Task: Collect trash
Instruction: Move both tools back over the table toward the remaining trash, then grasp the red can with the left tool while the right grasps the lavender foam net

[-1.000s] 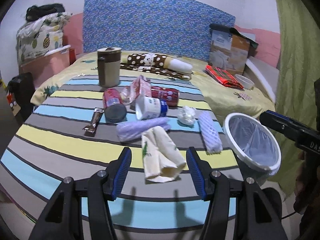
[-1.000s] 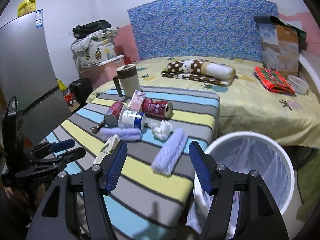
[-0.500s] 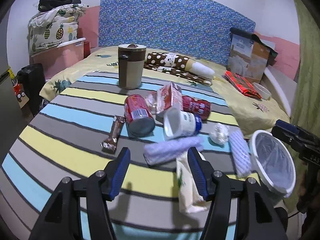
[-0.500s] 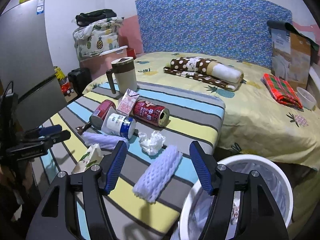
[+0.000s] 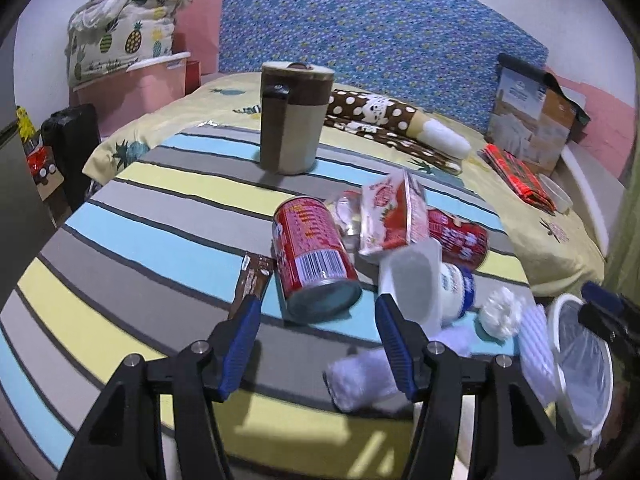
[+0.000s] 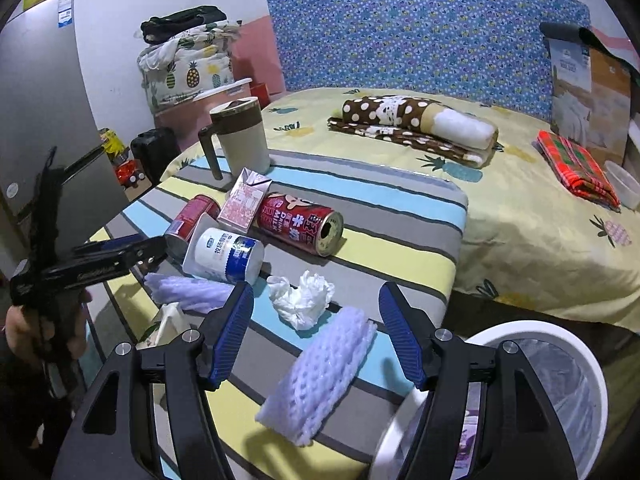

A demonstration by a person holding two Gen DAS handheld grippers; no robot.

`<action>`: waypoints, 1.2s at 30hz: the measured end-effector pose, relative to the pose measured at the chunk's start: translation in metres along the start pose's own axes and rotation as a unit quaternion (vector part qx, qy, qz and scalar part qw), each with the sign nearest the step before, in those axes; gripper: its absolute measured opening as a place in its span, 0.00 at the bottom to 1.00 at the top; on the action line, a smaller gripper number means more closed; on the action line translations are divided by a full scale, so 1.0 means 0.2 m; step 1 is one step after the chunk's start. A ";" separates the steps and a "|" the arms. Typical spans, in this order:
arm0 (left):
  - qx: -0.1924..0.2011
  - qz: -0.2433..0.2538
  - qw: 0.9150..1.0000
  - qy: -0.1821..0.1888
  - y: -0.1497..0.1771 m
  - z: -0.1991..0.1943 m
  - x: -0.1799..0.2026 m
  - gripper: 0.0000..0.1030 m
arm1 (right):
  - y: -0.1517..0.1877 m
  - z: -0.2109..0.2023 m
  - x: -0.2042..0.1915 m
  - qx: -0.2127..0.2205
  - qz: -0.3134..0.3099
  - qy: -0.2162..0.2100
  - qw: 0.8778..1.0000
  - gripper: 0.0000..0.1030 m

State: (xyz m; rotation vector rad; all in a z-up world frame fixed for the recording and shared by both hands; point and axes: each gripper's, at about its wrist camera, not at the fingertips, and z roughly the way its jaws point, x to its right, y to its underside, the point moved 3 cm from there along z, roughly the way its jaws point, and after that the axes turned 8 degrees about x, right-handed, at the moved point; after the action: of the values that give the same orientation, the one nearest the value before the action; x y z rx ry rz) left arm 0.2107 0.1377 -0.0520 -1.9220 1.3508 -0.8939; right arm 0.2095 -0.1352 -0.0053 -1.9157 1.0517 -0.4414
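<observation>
Since a second ago, both of my grippers have pushed forward over the striped desk (image 5: 132, 236), so the litter looms larger in each view. My left gripper (image 5: 316, 340) is spread wide and holds nothing; between its blue pads lies a red tin can on its side (image 5: 314, 258), its base toward me. Just left of that can sits a brown snack wrapper (image 5: 252, 280). To the right, a white-and-blue yogurt cup (image 5: 424, 286) lies tipped over, with a crushed pink-and-white carton (image 5: 394, 216) leaning above it and a second red drink can (image 5: 460, 234) behind. A lilac foam net sleeve (image 5: 364, 376) lies below my right-hand pad, blurred.

My right gripper (image 6: 316, 332) is likewise wide open and empty. Between its pads rest a crumpled white tissue (image 6: 302, 300) and another lilac foam fruit net (image 6: 320, 376), lying diagonally on the desk. Beside it, off the desk's edge, stands the white bin with a clear liner (image 6: 600, 400); it is close to my right finger. Farther back on the desk a beige-and-brown lidded mug (image 6: 240, 140) stands upright, and beyond it a brown polka-dot rolled blanket (image 6: 404, 122) lies on the yellow bed (image 6: 520, 220).
</observation>
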 end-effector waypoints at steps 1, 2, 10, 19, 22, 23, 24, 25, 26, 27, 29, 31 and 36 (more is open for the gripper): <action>-0.003 -0.003 1.000 0.001 -0.01 0.02 0.00 0.61 | 0.00 0.01 0.00 -0.002 0.002 0.001 1.000 0.65; -0.004 -0.005 1.000 0.001 -0.01 0.04 0.00 0.61 | 0.00 0.01 0.00 -0.004 0.003 0.001 1.000 0.65; -0.024 -0.026 0.999 0.001 -0.02 0.19 -0.01 0.62 | 0.01 0.07 0.00 -0.016 0.012 -0.001 1.000 0.65; -0.039 -0.014 0.999 -0.002 0.02 0.22 -0.01 0.53 | 0.11 0.10 0.04 -0.063 0.035 0.044 0.996 0.65; -0.036 -0.012 0.999 0.000 0.03 0.19 -0.01 0.53 | 0.16 0.08 0.04 -0.071 0.045 0.050 0.995 0.65; -0.034 -0.011 0.999 0.001 0.03 0.18 -0.01 0.53 | 0.17 0.07 0.03 -0.074 0.046 0.051 0.995 0.60; -0.032 -0.011 0.999 0.002 0.03 0.17 -0.01 0.53 | 0.18 0.07 0.03 -0.075 0.047 0.051 0.995 0.48; -0.030 -0.011 0.999 0.001 0.03 0.15 -0.01 0.53 | 0.20 0.07 0.03 -0.080 0.047 0.050 0.994 0.41; -0.027 -0.011 1.000 0.002 0.03 0.14 -0.01 0.53 | 0.21 0.07 0.02 -0.083 0.049 0.050 0.994 0.34; -0.024 -0.010 1.000 0.003 0.03 0.12 -0.01 0.53 | 0.21 0.08 0.02 -0.084 0.050 0.050 0.994 0.33; -0.019 -0.009 1.000 0.005 0.04 0.08 -0.01 0.53 | 0.22 0.06 0.02 -0.080 0.051 0.051 0.994 0.26; -0.014 -0.008 1.000 0.007 0.04 0.05 -0.01 0.53 | 0.21 0.03 0.02 -0.072 0.055 0.051 0.995 0.18; 0.000 0.000 1.000 0.017 0.05 -0.05 0.00 0.53 | 0.22 0.01 0.00 -0.066 0.060 0.044 0.995 0.13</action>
State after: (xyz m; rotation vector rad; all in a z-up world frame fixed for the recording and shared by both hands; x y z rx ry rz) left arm 0.1975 0.1336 -0.0544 -1.9152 1.3697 -0.9304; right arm 0.1888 -0.1459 -0.0437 -1.9503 1.2751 -0.3999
